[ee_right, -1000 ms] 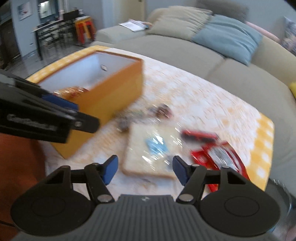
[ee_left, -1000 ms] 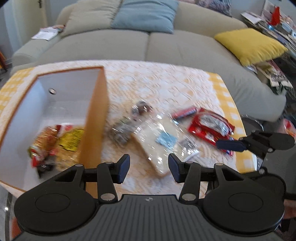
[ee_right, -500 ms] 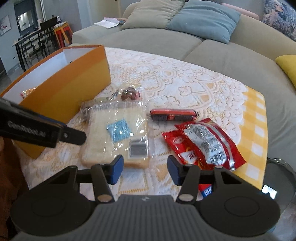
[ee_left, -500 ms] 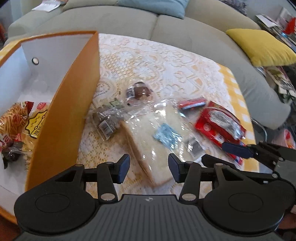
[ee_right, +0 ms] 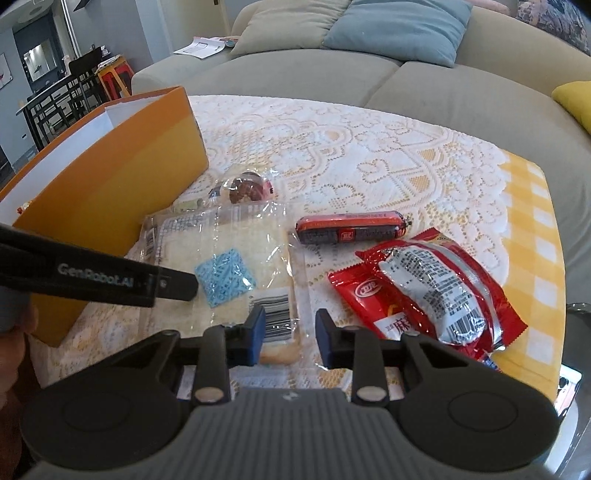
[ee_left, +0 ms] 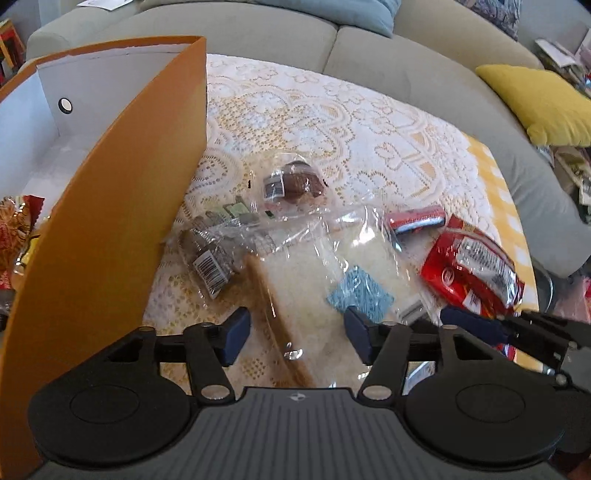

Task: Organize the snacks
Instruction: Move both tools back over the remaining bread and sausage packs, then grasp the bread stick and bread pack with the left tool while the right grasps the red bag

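A white lace tablecloth (ee_right: 369, 155) covers the table, with a yellow-and-white checked cloth (ee_right: 532, 229) showing beneath its right edge. A grey-green fabric sofa (ee_right: 295, 74) stands behind the table. A pale blue cushion (ee_right: 399, 29) and a beige cushion (ee_right: 288, 26) rest against the sofa back. A yellow cushion (ee_left: 543, 103) lies at the sofa's right end.

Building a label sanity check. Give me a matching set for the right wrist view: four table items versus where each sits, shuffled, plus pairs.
Items:
1. tall orange cardboard box
2. clear-wrapped flat white bread slice
3. red tube-shaped sausage stick
4. red foil snack packets

Places:
A. right, near the yellow checked edge
B. left edge of the cloth
C. centre, just ahead of the right tongs
D. just beyond the red packets

Pairs: 1-B, 2-C, 3-D, 4-A
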